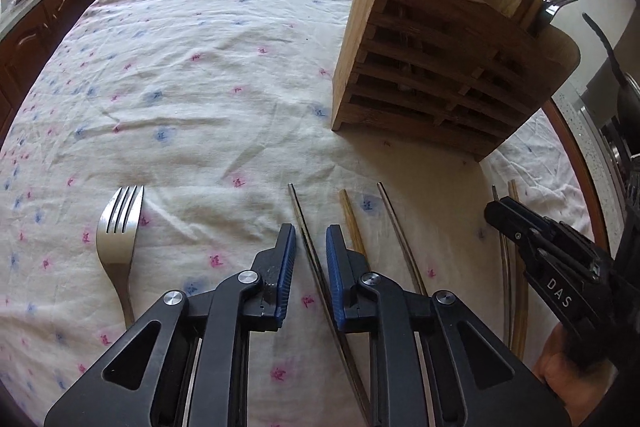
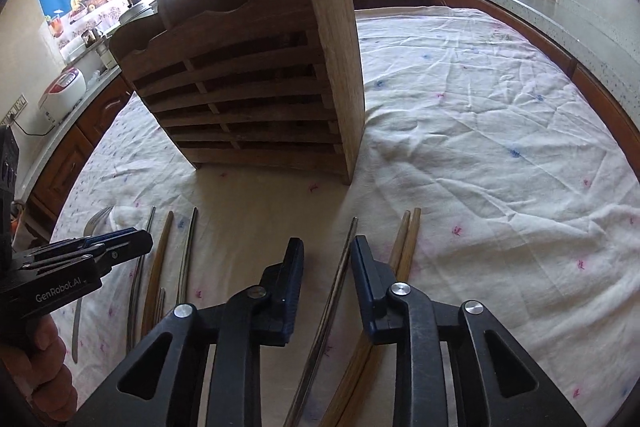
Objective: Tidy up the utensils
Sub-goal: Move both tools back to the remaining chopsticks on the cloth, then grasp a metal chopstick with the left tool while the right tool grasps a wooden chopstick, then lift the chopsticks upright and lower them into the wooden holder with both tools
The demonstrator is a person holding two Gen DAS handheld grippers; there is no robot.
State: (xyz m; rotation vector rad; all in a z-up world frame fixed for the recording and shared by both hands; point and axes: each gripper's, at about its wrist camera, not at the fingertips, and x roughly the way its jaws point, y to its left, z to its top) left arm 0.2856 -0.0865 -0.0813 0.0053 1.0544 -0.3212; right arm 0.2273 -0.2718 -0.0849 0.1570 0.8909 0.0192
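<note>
1. Two grippers low over the tablecloth (image 1: 200,87), both angled down at the row of chopsticks in front of the wooden utensil rack (image 1: 432,67).
2. Left gripper (image 1: 310,231): jaws narrow but not clamped. A metal chopstick (image 1: 297,205) lies between the pads, and I see a gap on each side of it.
3. Just right of it lie a wooden chopstick (image 1: 350,215), partly under the right finger, and then a second metal chopstick (image 1: 394,215).
4. The fork (image 1: 118,227) lies well off to the left, tines pointing away from me.
5. Right gripper (image 2: 326,243): also parted, with another metal stick (image 2: 346,247) between the pads, nearer the right one, not pinched.
6. A wooden pair (image 2: 408,239) lies just beside that gripper's right finger.
</note>
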